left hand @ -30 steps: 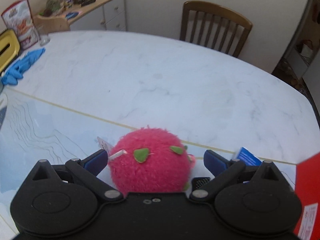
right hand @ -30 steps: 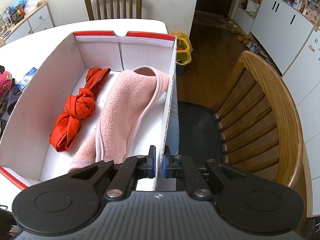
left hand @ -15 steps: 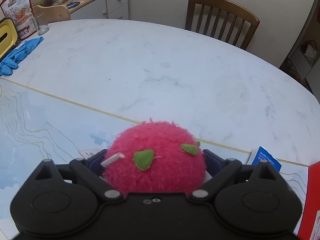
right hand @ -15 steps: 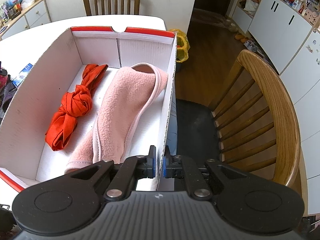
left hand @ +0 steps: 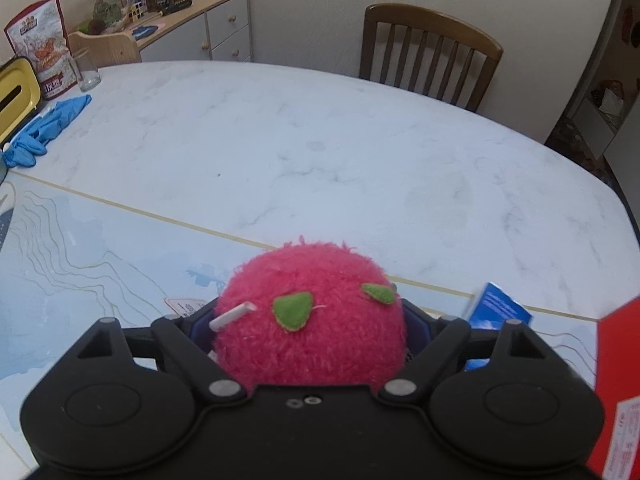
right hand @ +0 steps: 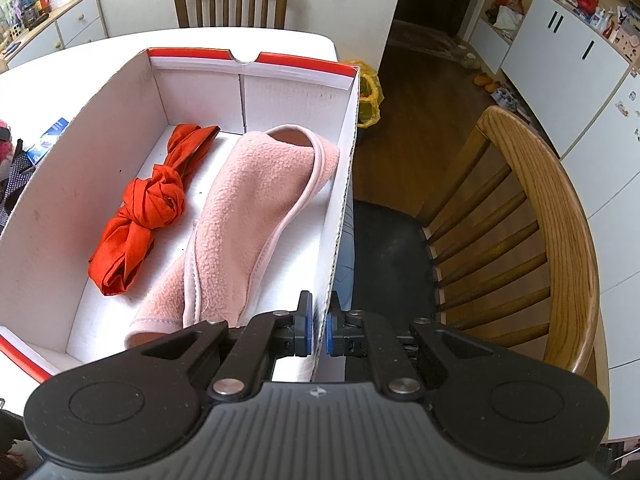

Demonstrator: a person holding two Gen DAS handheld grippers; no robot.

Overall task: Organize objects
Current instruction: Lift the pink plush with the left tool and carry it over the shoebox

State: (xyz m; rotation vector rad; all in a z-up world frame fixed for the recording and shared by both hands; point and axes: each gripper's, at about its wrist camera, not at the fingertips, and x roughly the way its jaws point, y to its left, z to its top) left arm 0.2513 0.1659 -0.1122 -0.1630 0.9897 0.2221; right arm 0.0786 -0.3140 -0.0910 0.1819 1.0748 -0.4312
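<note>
A fuzzy pink plush ball (left hand: pixel 316 320) with green felt leaves sits between the fingers of my left gripper (left hand: pixel 310 322). The jaws are closing and the blue pads touch its sides. It is low over the pale blue map mat (left hand: pixel 80 264) on the marble table. My right gripper (right hand: pixel 319 308) is shut on the right wall of the white, red-rimmed cardboard box (right hand: pixel 344 184). In the box lie a knotted red cloth (right hand: pixel 148 208) and a pink fleece (right hand: pixel 256 208). The box's red corner (left hand: pixel 616 380) shows at the right of the left wrist view.
A blue packet (left hand: pixel 500 310) lies between the ball and the box. Blue gloves (left hand: pixel 44 128), a glass (left hand: pixel 86 72), a snack bag (left hand: pixel 40 40) and a yellow container (left hand: pixel 16 96) stand at the table's far left. Wooden chairs (left hand: pixel 428 56) (right hand: pixel 552 232) stand around the table.
The left jaws have closed in from wide apart onto the sides of the pink ball, and the view has shifted a little. The right gripper and the box have held still.
</note>
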